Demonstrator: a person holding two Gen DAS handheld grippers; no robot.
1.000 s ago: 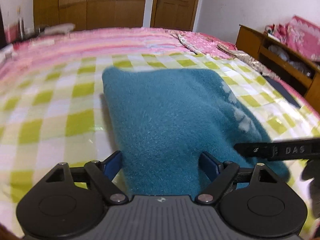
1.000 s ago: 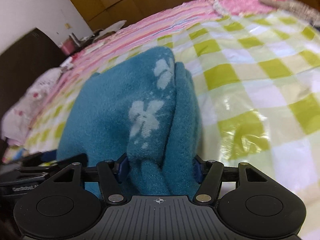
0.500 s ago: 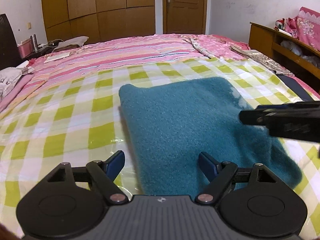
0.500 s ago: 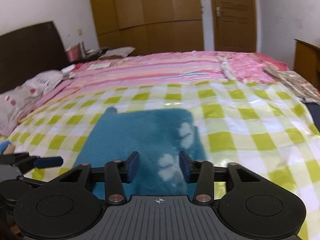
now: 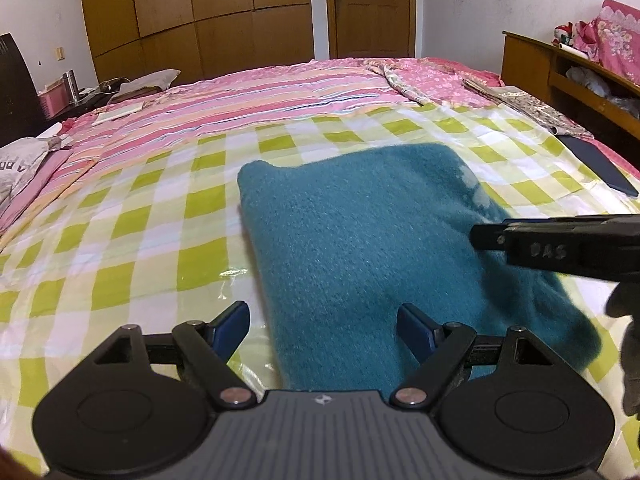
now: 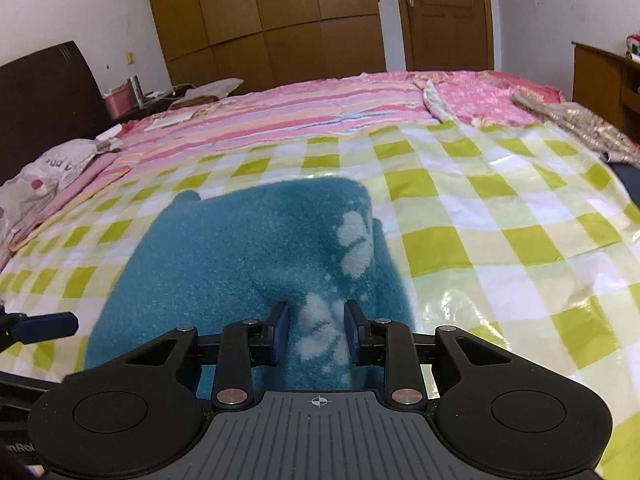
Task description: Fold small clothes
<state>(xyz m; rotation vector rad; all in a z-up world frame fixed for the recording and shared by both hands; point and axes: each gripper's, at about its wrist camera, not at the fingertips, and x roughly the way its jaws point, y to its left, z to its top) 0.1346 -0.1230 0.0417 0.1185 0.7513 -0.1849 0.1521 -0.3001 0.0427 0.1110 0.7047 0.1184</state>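
A second ago the right claw [image 6: 316, 330] had a thick bunch of the teal fleece garment [image 5: 384, 264] between wide jaws, close up. Now it has drawn back and up, the garment has dropped out of it, and its jaws have just been closing: they stand narrow above the cloth, with a white flower print seen between them, and nothing looks pinched. The left claw [image 5: 324, 326] is released, jaws wide as before, hovering over the near left edge of the garment without gripping it; its view has tipped up, so more of the room shows.

One garment, folded into a rough rectangle, lies flat on the green-and-white checked sheet [image 5: 120, 248] that covers the near part of the bed. Three white flower prints show along its right side in the right wrist view. Beyond the sheet is one pink striped bedspread [image 5: 248, 96]. One dark flat item [image 5: 596, 166] lies at the bed's right edge. Two claws are in view, and one gloved hand [image 5: 628, 344] at the right margin.
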